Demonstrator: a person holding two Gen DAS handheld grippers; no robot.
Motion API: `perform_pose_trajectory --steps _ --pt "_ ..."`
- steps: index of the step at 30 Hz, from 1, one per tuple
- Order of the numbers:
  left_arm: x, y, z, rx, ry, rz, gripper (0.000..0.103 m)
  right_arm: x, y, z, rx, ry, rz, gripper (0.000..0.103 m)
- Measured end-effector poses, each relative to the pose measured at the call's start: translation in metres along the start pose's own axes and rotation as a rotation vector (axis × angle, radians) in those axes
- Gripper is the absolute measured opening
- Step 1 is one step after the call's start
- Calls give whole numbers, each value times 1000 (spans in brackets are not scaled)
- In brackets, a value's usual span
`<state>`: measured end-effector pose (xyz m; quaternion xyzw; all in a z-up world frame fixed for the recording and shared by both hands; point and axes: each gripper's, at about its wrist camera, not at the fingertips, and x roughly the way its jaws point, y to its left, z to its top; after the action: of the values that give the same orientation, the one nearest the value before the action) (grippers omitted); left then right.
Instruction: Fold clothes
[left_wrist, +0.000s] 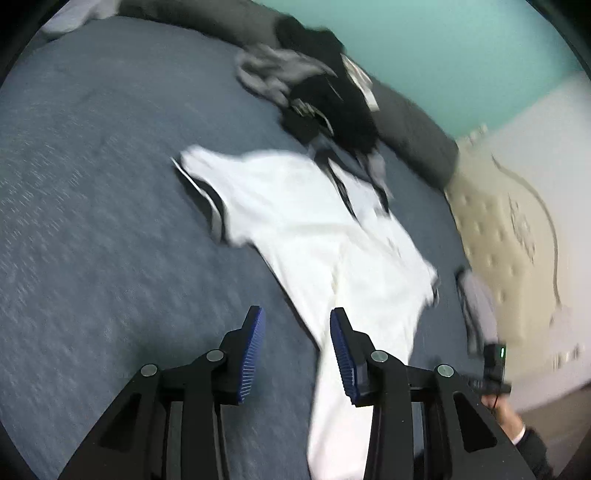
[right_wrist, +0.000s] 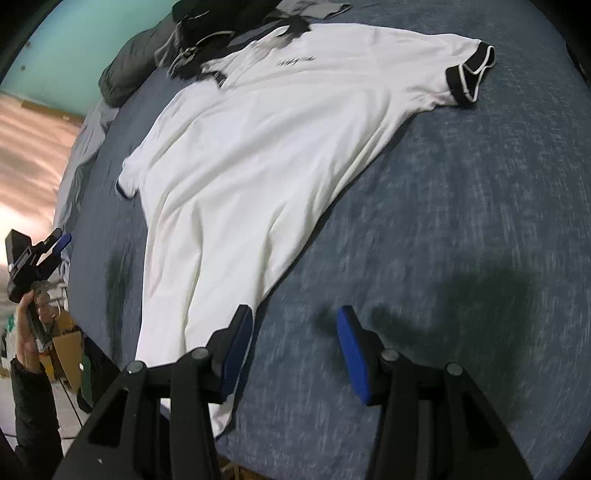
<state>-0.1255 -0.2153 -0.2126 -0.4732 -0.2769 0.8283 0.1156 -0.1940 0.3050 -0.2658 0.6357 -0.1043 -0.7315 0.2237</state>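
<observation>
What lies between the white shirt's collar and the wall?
In the right wrist view, a pile of dark clothes and a grey pillow lie between the white shirt and wall.

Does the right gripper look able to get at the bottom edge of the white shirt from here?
Probably yes. The right gripper is open and empty just above the white shirt, whose bottom edge lies flat on the blue bed cover beside its fingers, with nothing lying over it.

shirt (right_wrist: 236, 155): white, with black sleeve cuffs edged in a thin white stripe
bedcover (right_wrist: 461, 221): mottled blue-grey
clothes pile (left_wrist: 325, 96): black and grey
wall (left_wrist: 461, 48): turquoise
headboard (left_wrist: 509, 236): cream, tufted
gripper pads (left_wrist: 253, 354): blue, ribbed, on black fingers
</observation>
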Motion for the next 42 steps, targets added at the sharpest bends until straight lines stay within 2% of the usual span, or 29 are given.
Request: perform_pose_trajectory --steps 6,11,20,27,29,31,33,39,42 --pt "34 -37 -58 86 126 -38 40 -22 1 -25 60 -57 49 49" --pt "60 -49 -91 143 212 -13 39 -31 3 -36 107 -97 71 49" --pt "91 -50 -115 159 272 13 39 -37 0 -48 116 -112 77 49" --pt "115 -40 -127 174 323 66 39 -33 0 -49 123 -113 85 49" --pt "117 -38 -129 177 328 70 35 -29 0 -50 122 -99 84 49" --pt "119 -38 -132 188 333 77 11 -26 0 -51 125 -86 81 49" --pt "118 -40 -134 204 336 76 1 -24 -1 -50 127 -84 78 49" --pt "103 -50 -131 240 322 33 1 -23 0 -48 134 -84 78 49" --pt "81 -57 -121 250 280 -11 1 -23 4 -48 125 -82 80 49"
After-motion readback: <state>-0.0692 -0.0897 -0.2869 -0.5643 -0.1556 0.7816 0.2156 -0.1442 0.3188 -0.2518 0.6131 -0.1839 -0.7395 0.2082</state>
